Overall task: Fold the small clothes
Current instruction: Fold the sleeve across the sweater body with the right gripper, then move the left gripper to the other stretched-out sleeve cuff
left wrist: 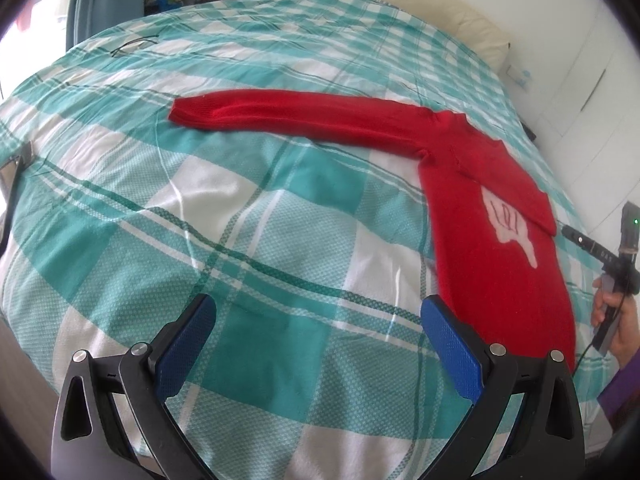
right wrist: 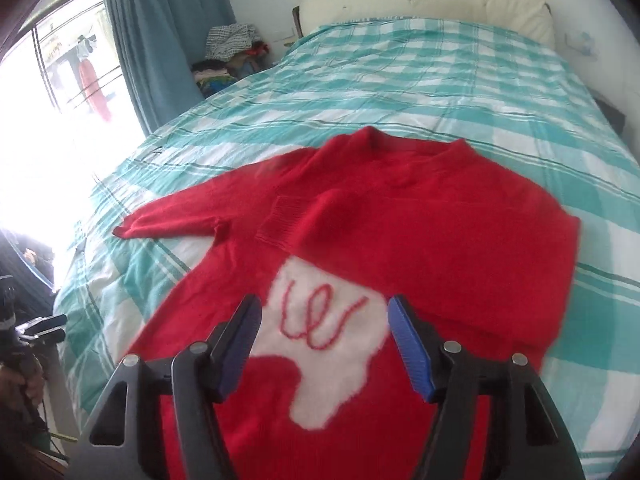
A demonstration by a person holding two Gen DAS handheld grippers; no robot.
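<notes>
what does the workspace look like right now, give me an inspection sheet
surface: bed with a teal and white checked cover, slightly wrinkled
job's things: red sweater lying flat, one sleeve folded across the chest, other sleeve stretched out to the side; white patch faces up
clutter: glasses on the far part of the bed
grippers: left tongs open over bare cover, holding nothing; right tongs open above the white patch, holding nothing
cables: black cable by the hand at the bed edge
surroundings: blue curtain, bright window, clothes pile, cream headboard
</notes>
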